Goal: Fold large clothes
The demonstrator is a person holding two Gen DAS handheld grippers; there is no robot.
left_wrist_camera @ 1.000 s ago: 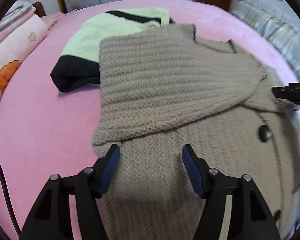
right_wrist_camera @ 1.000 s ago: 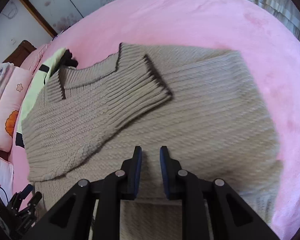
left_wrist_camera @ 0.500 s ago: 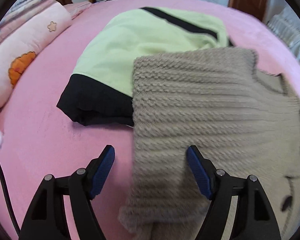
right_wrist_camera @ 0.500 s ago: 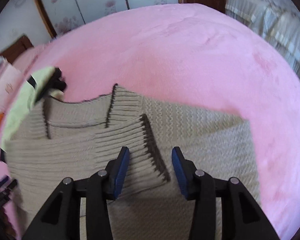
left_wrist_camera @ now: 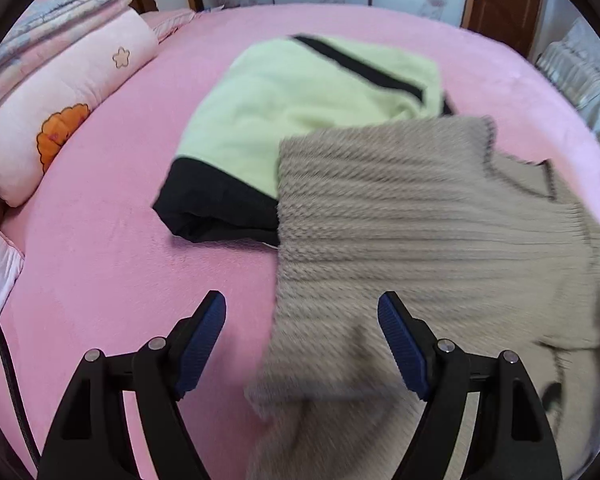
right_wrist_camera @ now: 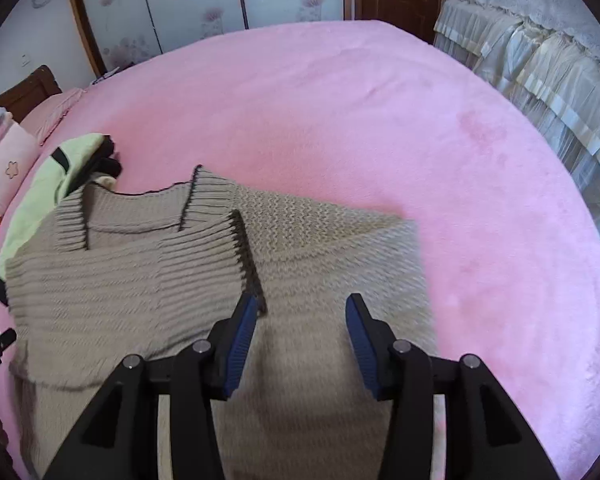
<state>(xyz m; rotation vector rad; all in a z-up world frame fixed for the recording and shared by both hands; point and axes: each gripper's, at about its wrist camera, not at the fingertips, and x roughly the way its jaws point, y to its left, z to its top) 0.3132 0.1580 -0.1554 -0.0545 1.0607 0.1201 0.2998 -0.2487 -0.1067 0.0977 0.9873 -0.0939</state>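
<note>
A beige knitted cardigan (left_wrist_camera: pixel 428 220) lies on the pink bed (left_wrist_camera: pixel 112 248), its sleeves folded across the body; a dark-edged cuff (right_wrist_camera: pixel 242 240) lies on the chest. In the right wrist view the cardigan (right_wrist_camera: pixel 308 264) fills the lower middle. My left gripper (left_wrist_camera: pixel 302 340) hovers open above the cardigan's left edge, nothing between its blue pads. Over the cardigan's middle my right gripper (right_wrist_camera: pixel 300 330) stands open too, its jaws clear of the knit.
A pale green and black garment (left_wrist_camera: pixel 300 104) lies folded behind the cardigan, partly under it. Pink pillows (left_wrist_camera: pixel 60 112) sit at the left. A frilled white cover (right_wrist_camera: pixel 540 68) drapes the furniture at the right. Wardrobe doors (right_wrist_camera: pixel 220 8) stand behind the bed.
Both grippers have opened wider and lifted off the knit. The left view has swung left toward the green garment; the right view has tilted up toward the far bed.
</note>
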